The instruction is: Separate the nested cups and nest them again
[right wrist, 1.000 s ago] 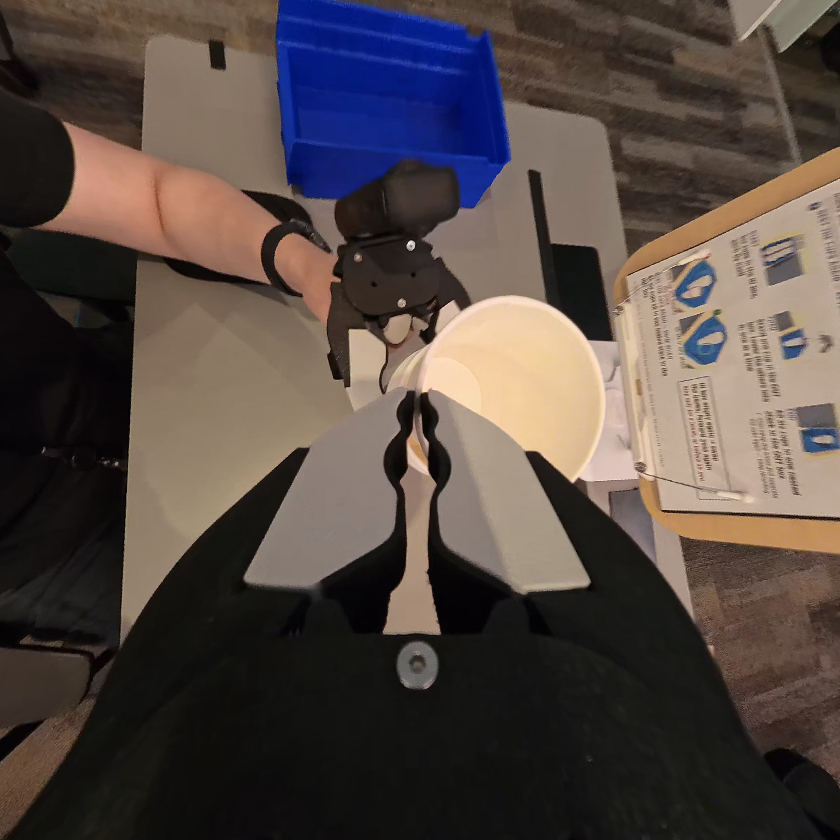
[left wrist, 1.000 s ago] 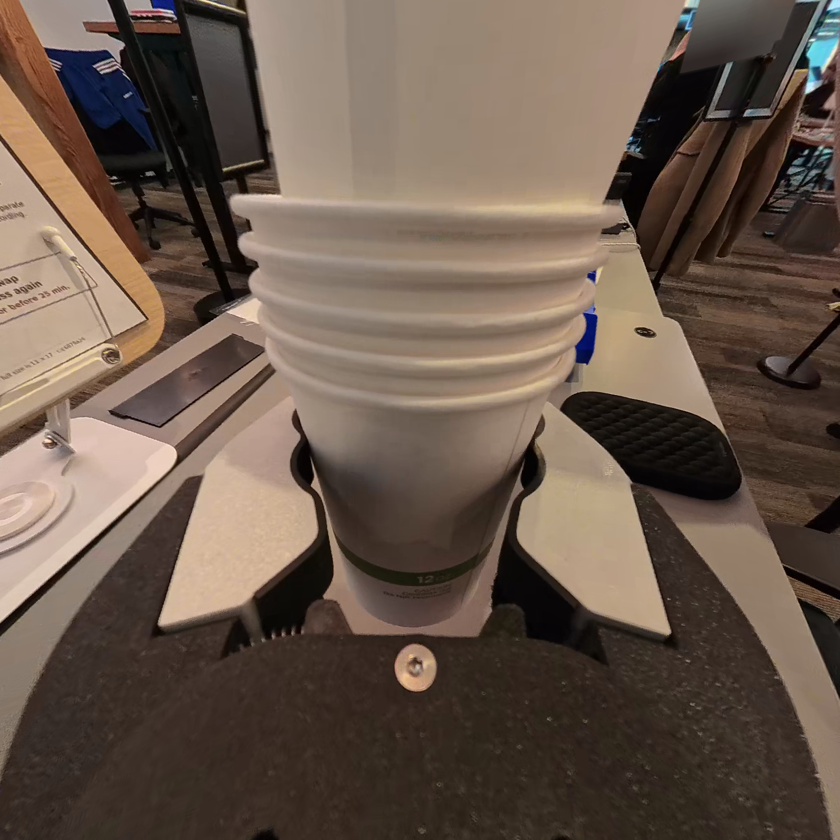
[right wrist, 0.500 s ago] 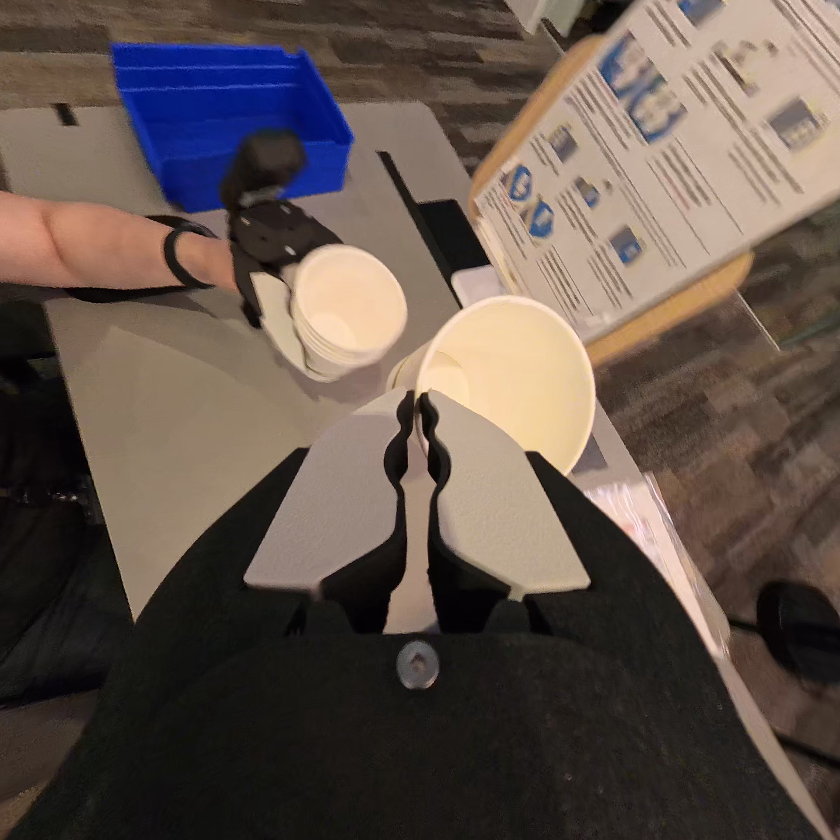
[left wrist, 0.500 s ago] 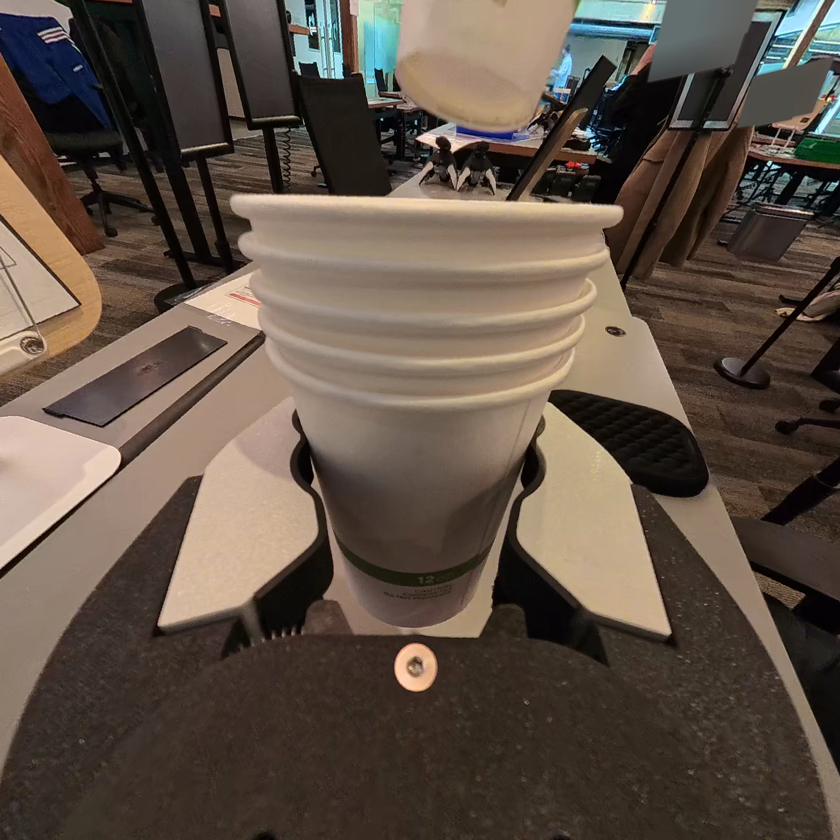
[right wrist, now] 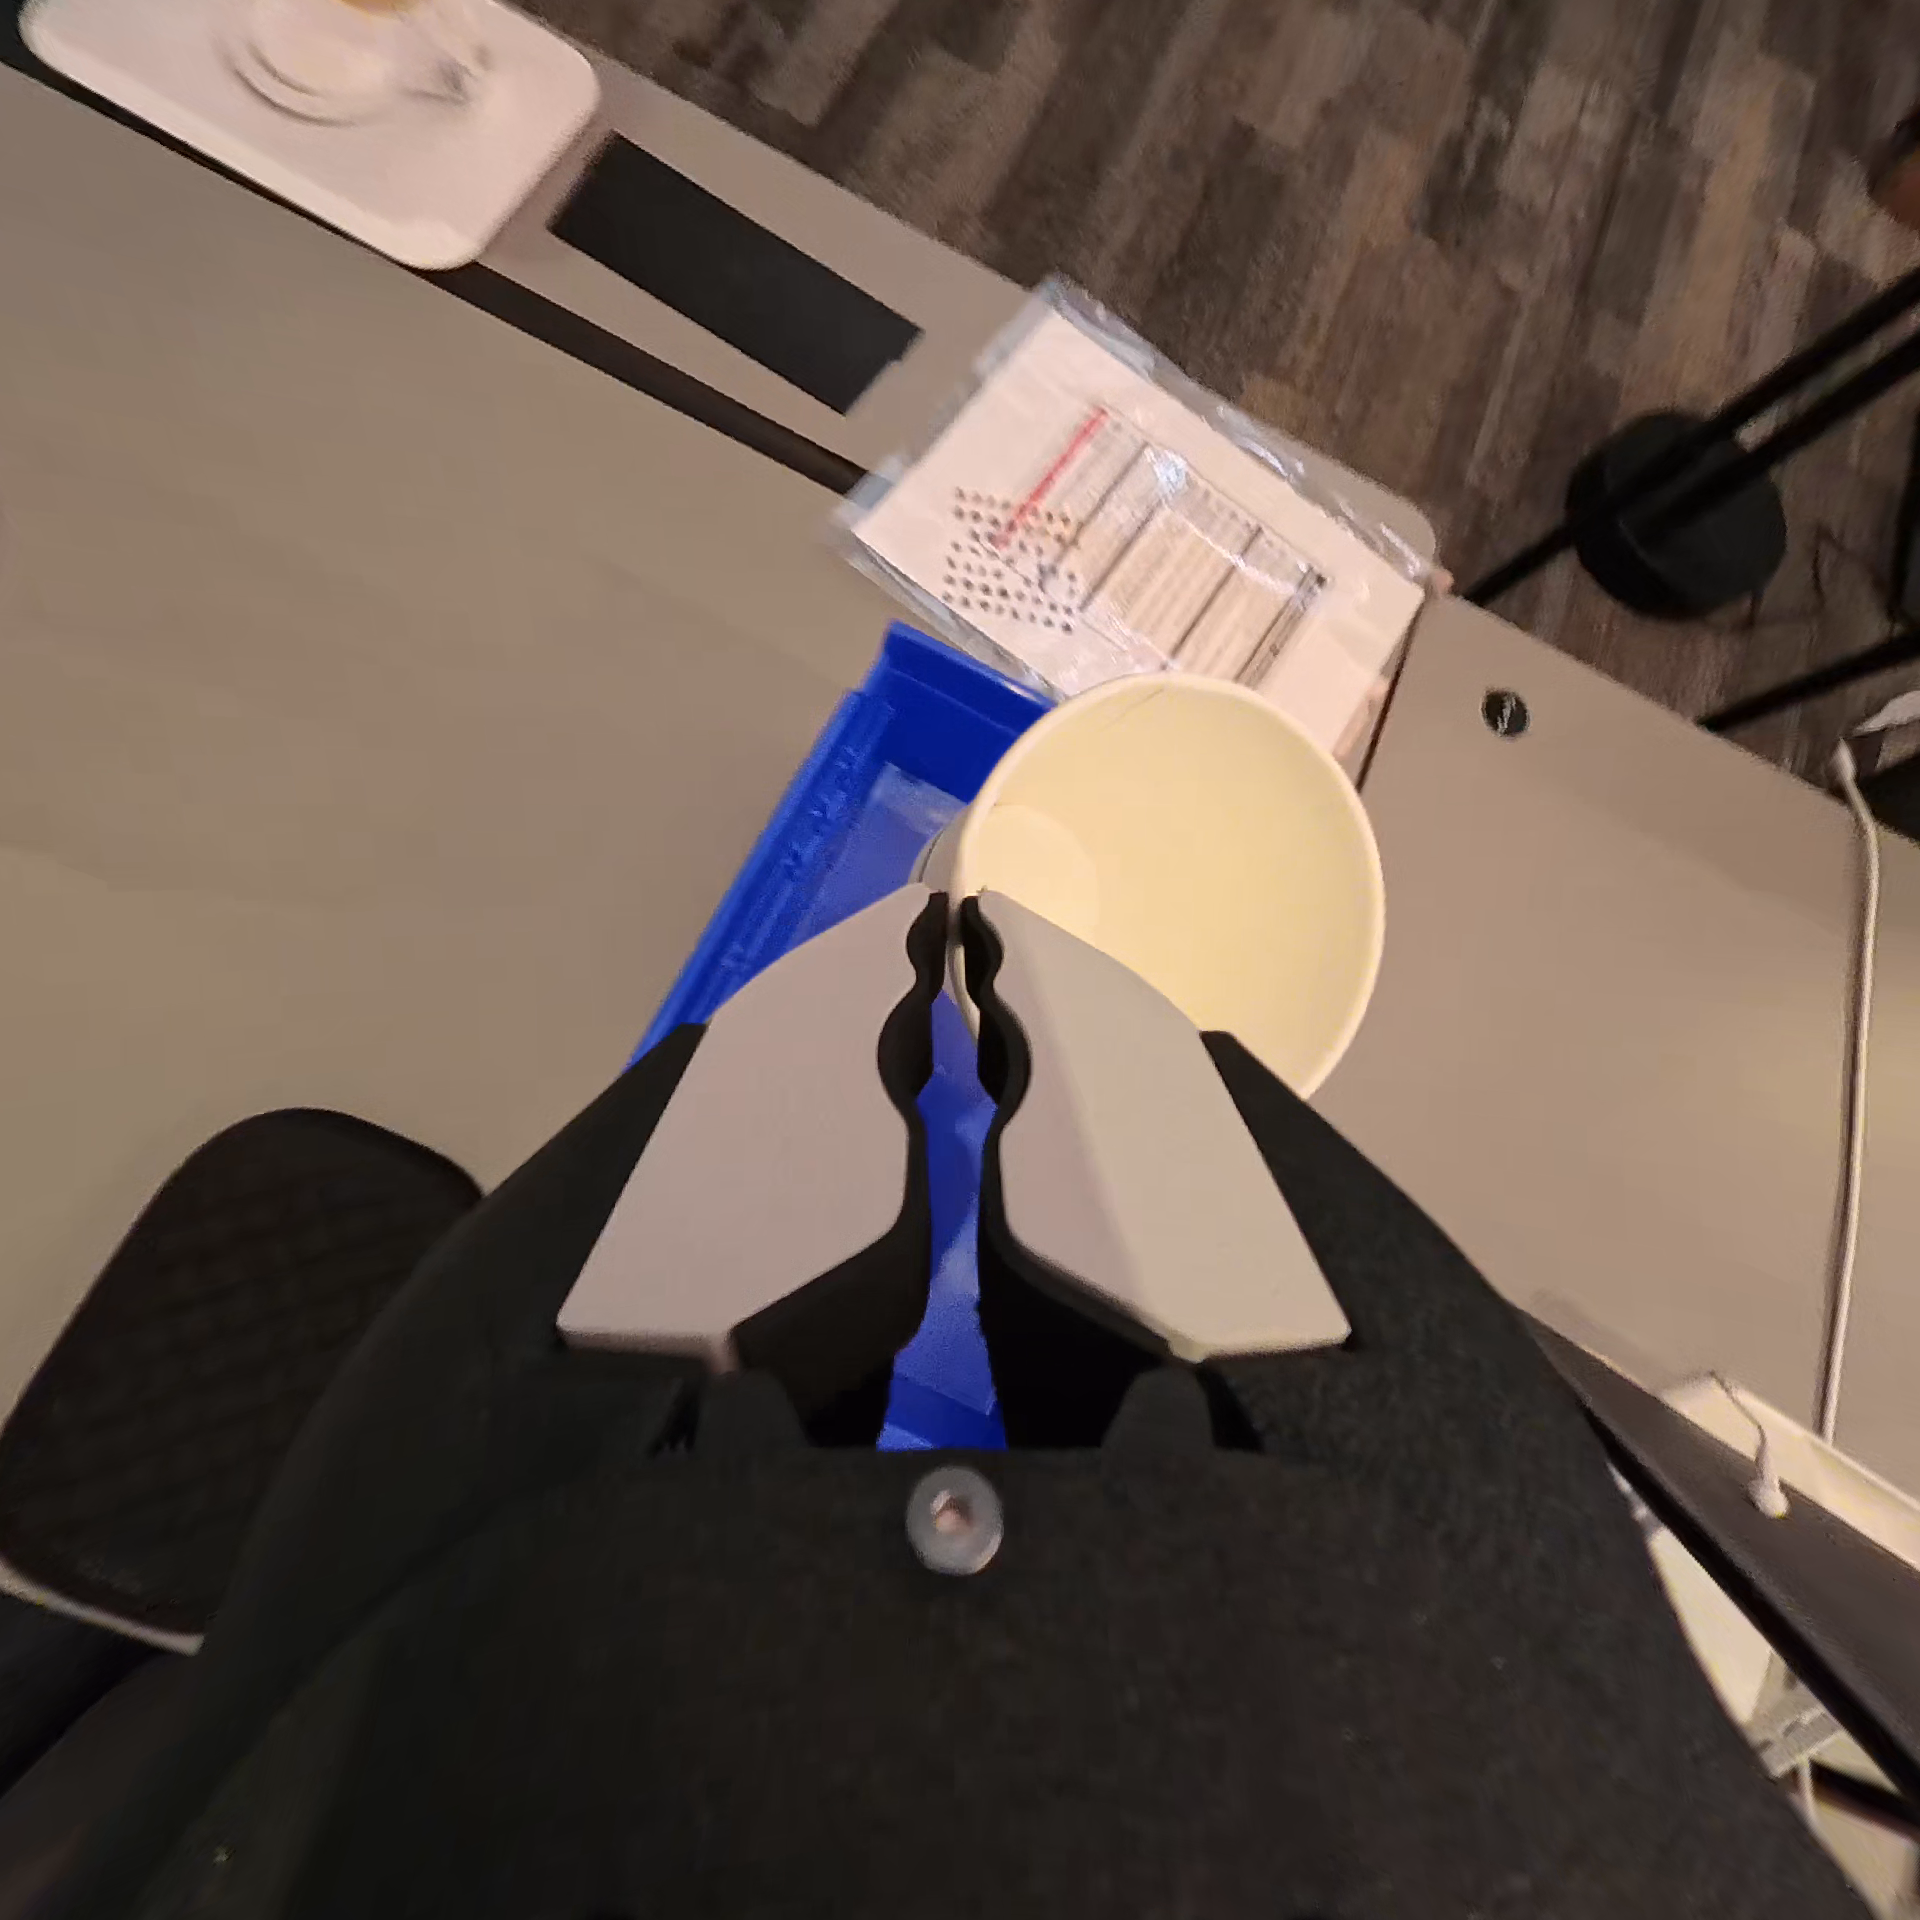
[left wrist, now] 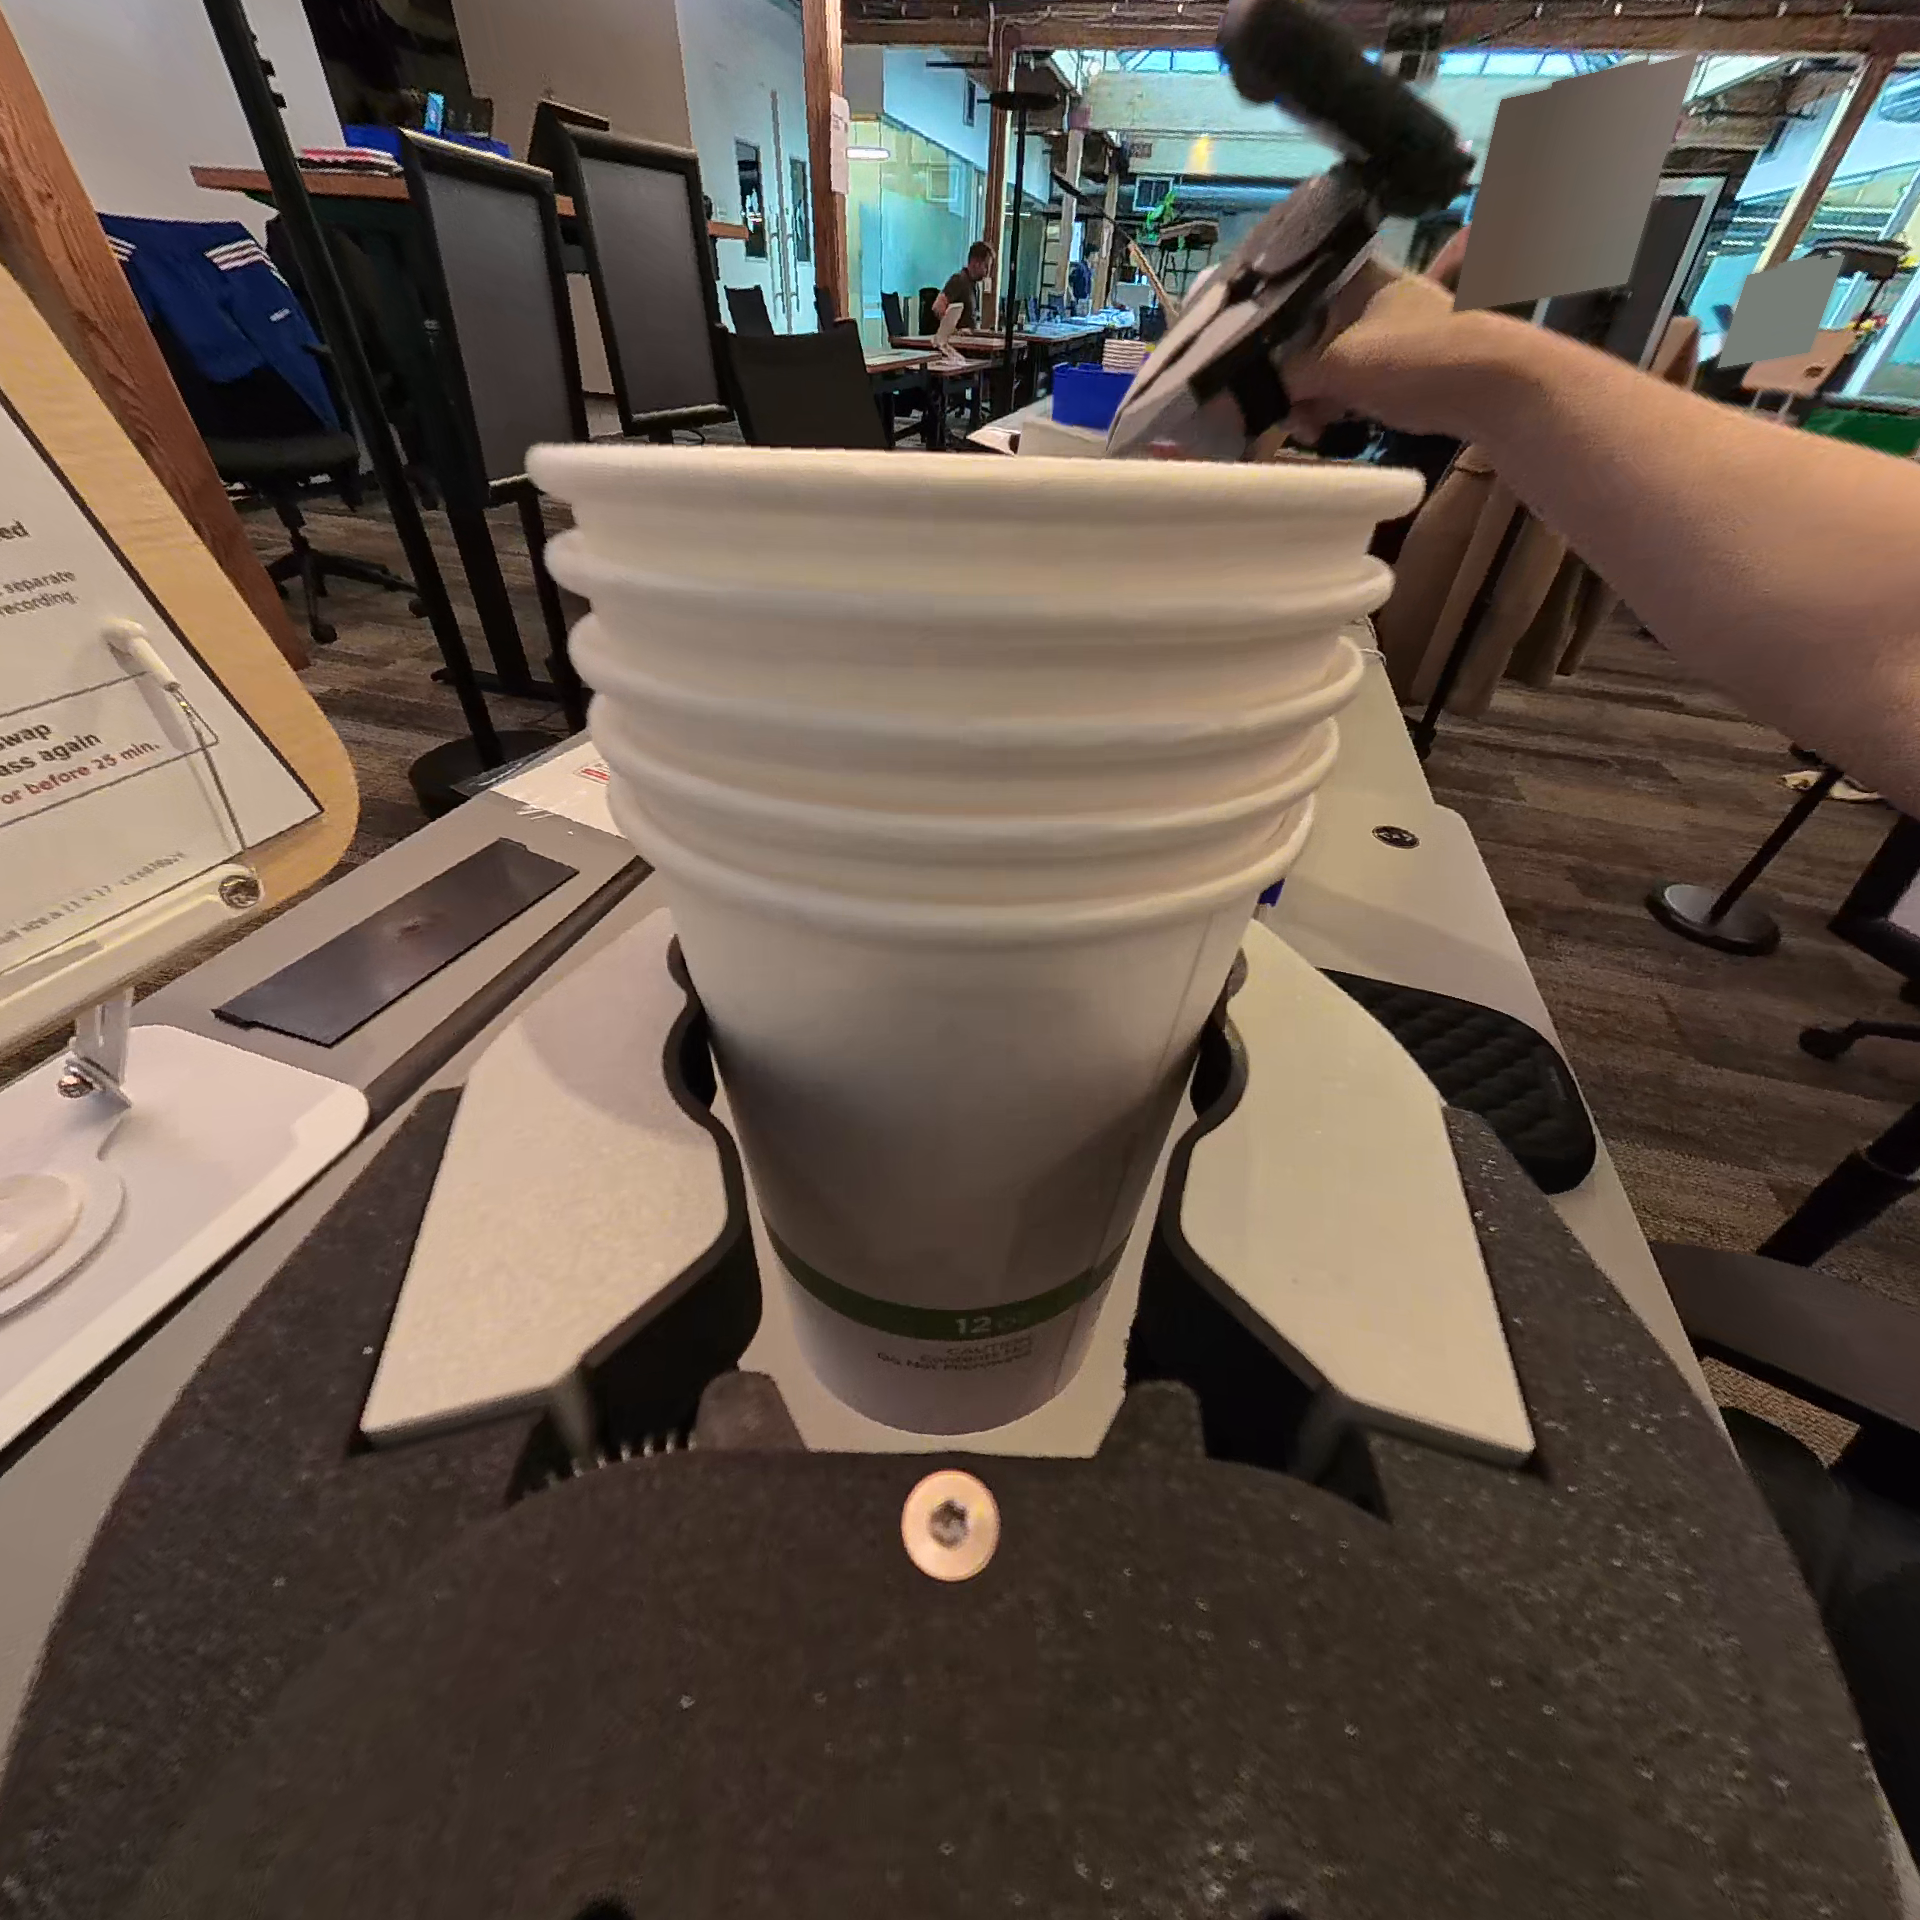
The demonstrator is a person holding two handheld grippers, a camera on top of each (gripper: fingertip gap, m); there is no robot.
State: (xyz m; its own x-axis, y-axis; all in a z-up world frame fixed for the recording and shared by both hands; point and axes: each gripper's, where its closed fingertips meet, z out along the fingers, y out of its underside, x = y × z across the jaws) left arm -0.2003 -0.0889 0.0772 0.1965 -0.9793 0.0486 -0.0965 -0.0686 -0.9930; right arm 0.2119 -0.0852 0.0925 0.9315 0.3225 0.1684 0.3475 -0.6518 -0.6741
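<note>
left tool: the left tool point(left wrist: 961, 1174) is clamped round the lower wall of the nested stack point(left wrist: 961, 790), which sits upright at 12 o'clock in its own view. I count about five rims, though the inner ones are hard to tell apart.

right tool: the right tool point(right wrist: 954, 914) is nearly closed, pinching the rim of a single cup point(right wrist: 1195, 883), one finger inside and one outside. In its own view the cup hangs at about 1 o'clock, mouth tipped toward the camera.

step in hand: looks to me like one cup is off and being carried away from the stack. I'd keep the pinch light so the paper rim doesn't crease, and set the cup down flat on its base before letting go.

single cup contents: empty, just the pale inside.

stack contents: can't see into the top cup from this angle.

blue bin: the blue bin point(right wrist: 831, 831) sits right under the cup, around 11 o'clock, with something clear lying in it that I can't make out.

surface: the grey surface point(right wrist: 364, 623) carries the bin, and a bagged sheet point(right wrist: 1132, 540) lies at 12 o'clock just past it.

far off: in the left view the right tool point(left wrist: 1132, 426) shows beyond the stack at 1 o'clock.
</note>
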